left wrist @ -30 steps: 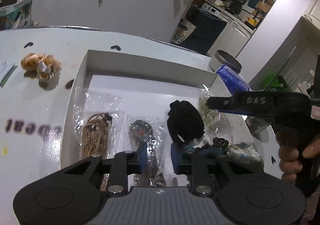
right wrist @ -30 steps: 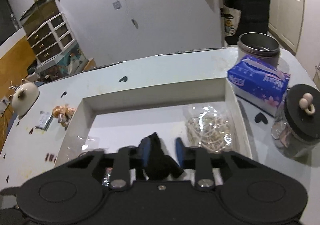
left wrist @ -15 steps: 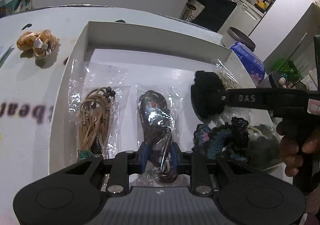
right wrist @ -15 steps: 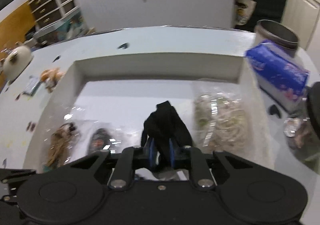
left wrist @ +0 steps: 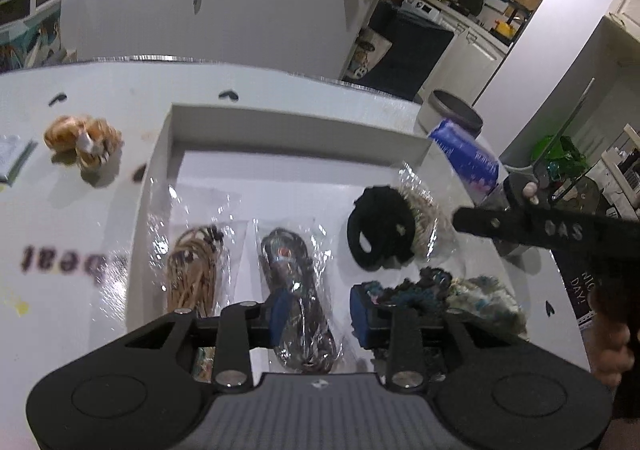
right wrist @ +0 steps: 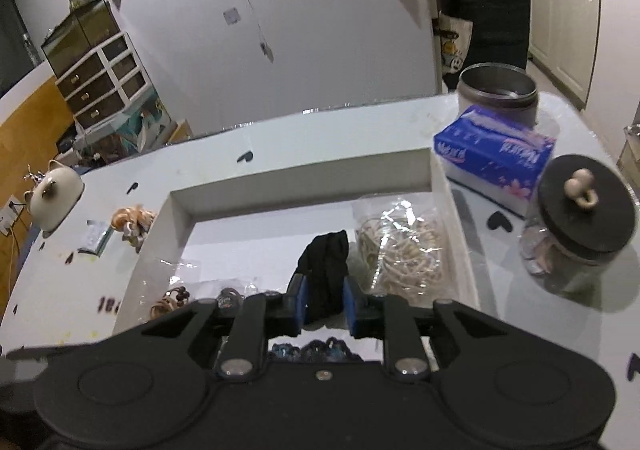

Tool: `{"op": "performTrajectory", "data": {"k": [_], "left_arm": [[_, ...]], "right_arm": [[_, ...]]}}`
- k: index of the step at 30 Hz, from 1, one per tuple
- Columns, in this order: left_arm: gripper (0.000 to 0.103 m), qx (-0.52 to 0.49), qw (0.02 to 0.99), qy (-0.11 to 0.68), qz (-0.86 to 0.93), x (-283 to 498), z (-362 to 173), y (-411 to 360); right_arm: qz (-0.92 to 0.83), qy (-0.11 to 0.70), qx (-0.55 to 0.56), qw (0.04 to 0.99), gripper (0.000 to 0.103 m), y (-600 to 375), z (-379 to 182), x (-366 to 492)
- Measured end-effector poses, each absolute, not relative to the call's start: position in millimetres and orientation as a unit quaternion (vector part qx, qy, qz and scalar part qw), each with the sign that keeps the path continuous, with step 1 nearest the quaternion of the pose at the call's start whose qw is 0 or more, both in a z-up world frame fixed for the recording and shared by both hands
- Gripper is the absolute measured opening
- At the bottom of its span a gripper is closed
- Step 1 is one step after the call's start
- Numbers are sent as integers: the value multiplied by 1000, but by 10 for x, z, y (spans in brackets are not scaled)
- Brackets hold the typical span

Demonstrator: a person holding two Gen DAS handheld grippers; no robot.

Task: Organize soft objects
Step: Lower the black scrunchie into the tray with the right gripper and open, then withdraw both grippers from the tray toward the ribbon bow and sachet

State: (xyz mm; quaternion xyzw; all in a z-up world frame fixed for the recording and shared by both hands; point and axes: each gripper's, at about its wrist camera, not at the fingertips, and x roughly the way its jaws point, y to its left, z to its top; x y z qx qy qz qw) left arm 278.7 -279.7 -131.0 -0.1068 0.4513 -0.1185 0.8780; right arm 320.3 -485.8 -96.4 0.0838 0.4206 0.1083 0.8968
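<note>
Opening in left wrist view, left gripper (left wrist: 316,310) has jaws just parted and grasps nothing, dark cord bundle in clear plastic bag (left wrist: 296,282) lying between them, released onto floor of shallow white cardboard box (left wrist: 296,126); likely that item is placed. Black fabric scrunchie (left wrist: 380,228) now sits right of centre against pale bagged bundle (left wrist: 424,210); soft, crumpled ring.

Right wrist view: right gripper (right wrist: 323,304) jaws just eased apart, blue pads (right wrist: 301,300) flanking same scrunchie (right wrist: 326,262); pressing or freed, cannot tell.
</note>
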Motion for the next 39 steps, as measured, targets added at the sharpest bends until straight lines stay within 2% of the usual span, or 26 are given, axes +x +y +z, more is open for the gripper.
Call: {"op": "performTrajectory", "data": {"k": [5, 8, 11, 13, 17, 19, 24, 27, 39], "left_arm": [[43, -97, 889, 432, -116, 2719, -1118, -2782], [51, -91, 895, 422, -113, 2670, -1024, -2770], [64, -87, 900, 413, -111, 2604, -948, -2752], [78, -84, 902, 409, -108, 2561, -908, -2744], [94, -74, 908, 400, -97, 2479, -850, -2719], [103, -71, 910, 398, -92, 2440, -829, -2701], [103, -66, 913, 396, -77, 2358, -819, -2636], [103, -64, 916, 389, -76, 2317, -812, -2616], [103, -55, 921, 377, -83, 2232, -791, -2475]], "right_arm": [[107, 402, 79, 906, 27, -4929, -801, 2992], [107, 390, 73, 912, 32, -4945, -716, 2859], [103, 380, 66, 917, 47, -4962, -655, 2730], [97, 374, 56, 921, 59, -4962, -630, 2636], [87, 365, 45, 926, 72, -4981, -608, 2477], [79, 361, 49, 928, 87, -5005, -606, 2414], [56, 351, 42, 934, 100, -5045, -593, 2287], [43, 348, 38, 936, 103, -5055, -591, 2240], [34, 340, 16, 940, 103, -4916, -625, 2124]]}}
